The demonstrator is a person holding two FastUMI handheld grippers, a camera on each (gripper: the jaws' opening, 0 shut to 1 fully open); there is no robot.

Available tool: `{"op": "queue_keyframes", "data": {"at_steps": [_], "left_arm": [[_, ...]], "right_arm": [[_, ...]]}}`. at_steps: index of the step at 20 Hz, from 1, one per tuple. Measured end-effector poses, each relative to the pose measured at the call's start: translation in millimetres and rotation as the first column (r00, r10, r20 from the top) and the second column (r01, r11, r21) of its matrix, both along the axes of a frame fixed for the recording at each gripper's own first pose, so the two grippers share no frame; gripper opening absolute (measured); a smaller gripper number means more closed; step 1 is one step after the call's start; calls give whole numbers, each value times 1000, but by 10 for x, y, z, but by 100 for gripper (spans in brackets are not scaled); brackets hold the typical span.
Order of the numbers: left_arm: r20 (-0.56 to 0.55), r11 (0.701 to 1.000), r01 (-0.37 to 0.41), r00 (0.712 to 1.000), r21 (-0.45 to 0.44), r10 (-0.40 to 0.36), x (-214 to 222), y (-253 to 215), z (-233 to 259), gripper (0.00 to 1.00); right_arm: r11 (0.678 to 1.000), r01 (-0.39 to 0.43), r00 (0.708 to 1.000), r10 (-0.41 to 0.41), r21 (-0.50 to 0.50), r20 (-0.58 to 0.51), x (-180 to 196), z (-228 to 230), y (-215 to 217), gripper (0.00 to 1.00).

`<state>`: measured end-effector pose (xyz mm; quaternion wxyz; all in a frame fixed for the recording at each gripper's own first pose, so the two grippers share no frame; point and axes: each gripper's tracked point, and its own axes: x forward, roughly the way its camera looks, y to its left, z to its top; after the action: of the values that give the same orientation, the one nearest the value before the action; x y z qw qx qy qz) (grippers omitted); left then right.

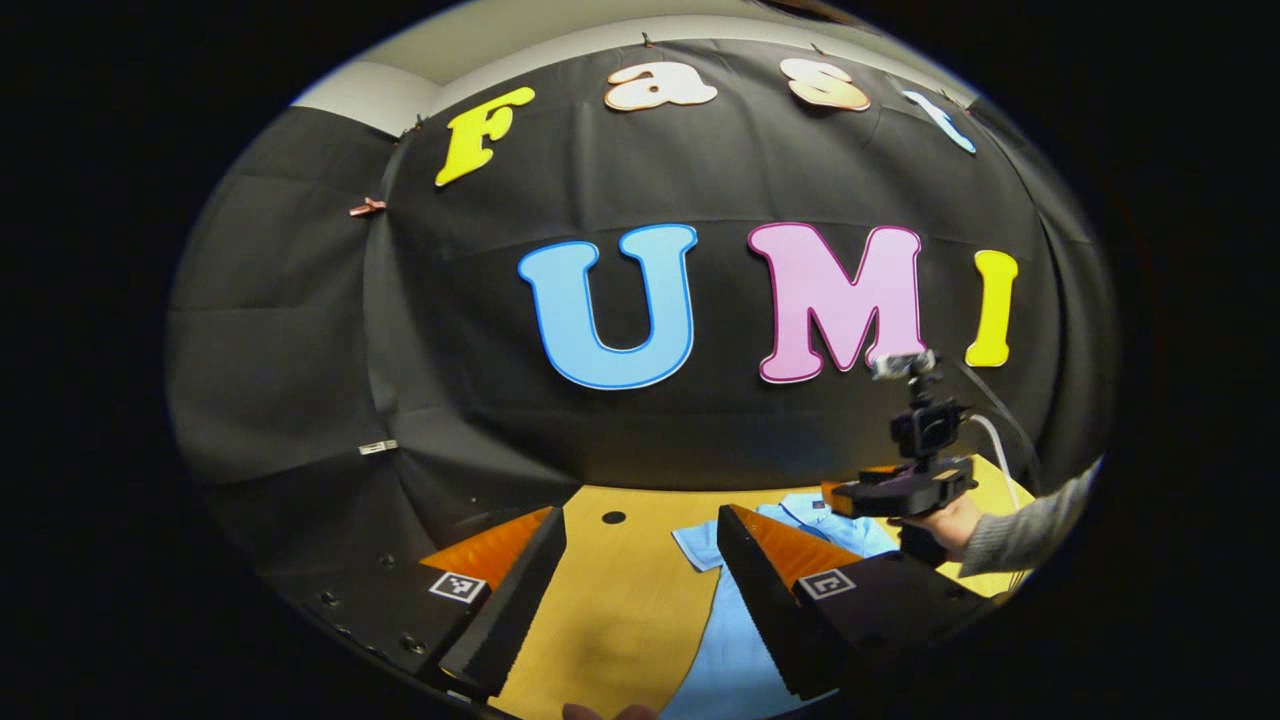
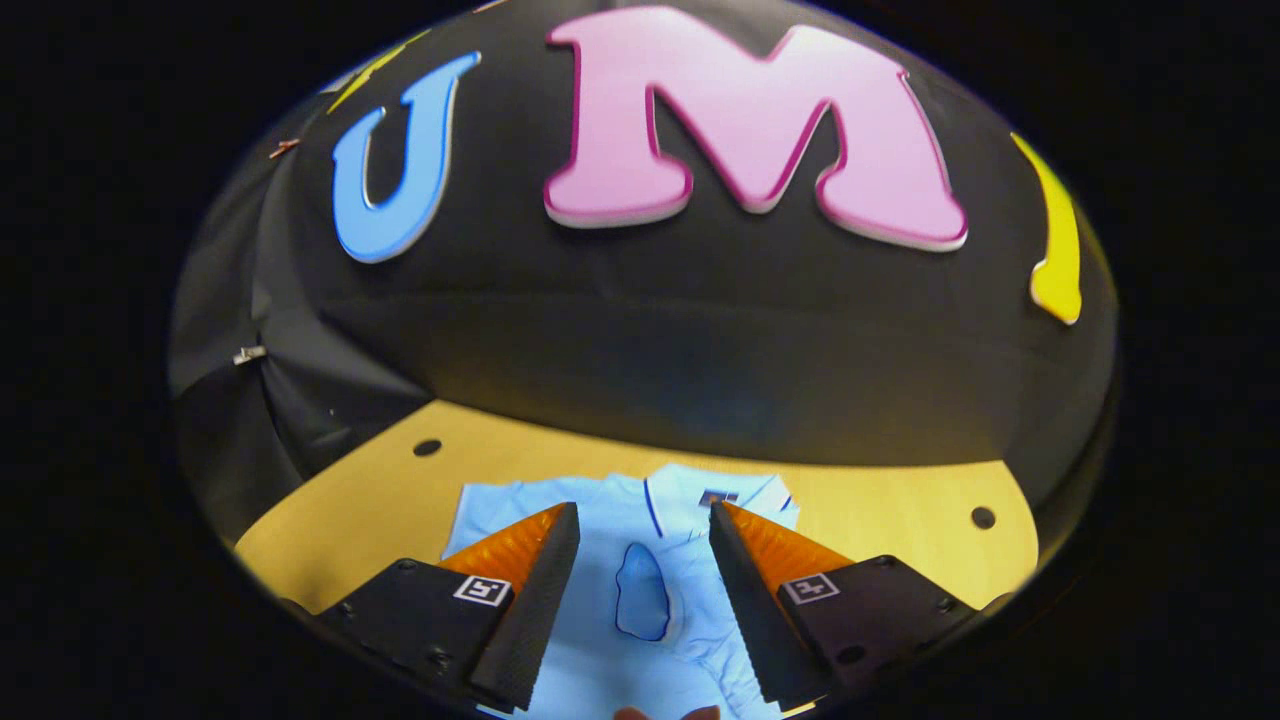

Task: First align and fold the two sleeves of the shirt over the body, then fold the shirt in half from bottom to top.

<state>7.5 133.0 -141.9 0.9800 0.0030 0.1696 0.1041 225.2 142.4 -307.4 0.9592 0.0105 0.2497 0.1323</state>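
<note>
Shirt (image 2: pixel 610 540) flat on our table (image 2: pixel 380 510); left gripper (image 1: pixel 640 590) and right gripper (image 2: pixel 640 590) both spread wide above it, right gripper toward three o'clock.

Both tools gape empty: left tool (image 1: pixel 640 590), right tool (image 2: pixel 640 590) (a hand (image 1: pixel 945 525) grips it).

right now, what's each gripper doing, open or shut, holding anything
Left gripper: open, holding nothing, above the table.
Right gripper: open, holding nothing, over the shirt.

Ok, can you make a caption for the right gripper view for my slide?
Open right gripper hovers over a light blue shirt lying on the yellow table.
</note>
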Motion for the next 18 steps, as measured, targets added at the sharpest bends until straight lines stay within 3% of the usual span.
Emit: {"op": "queue_keyframes", "data": {"at_steps": [6,10,12,16,18], "left_arm": [[-21,993,95,995,-63,-96,753,-101,-467,98],[-146,987,109,981,-122,-126,1437,-122,-1129,98],[-253,984,98,958,-151,-134,1757,-160,-1576,98],[-426,962,38,891,-271,-155,2214,-279,-2498,98],[-490,966,6,861,-259,-137,2386,-237,-2836,99]], "right_arm": [[995,6,975,-29,103,221,-795,1496,-295,83],[995,20,942,-50,95,331,-1378,2133,-564,83],[997,30,929,-54,70,366,-1678,2362,-668,84],[997,57,934,-74,60,350,-2059,2508,-771,84],[993,98,935,-114,65,336,-2158,2533,-895,84]]}}
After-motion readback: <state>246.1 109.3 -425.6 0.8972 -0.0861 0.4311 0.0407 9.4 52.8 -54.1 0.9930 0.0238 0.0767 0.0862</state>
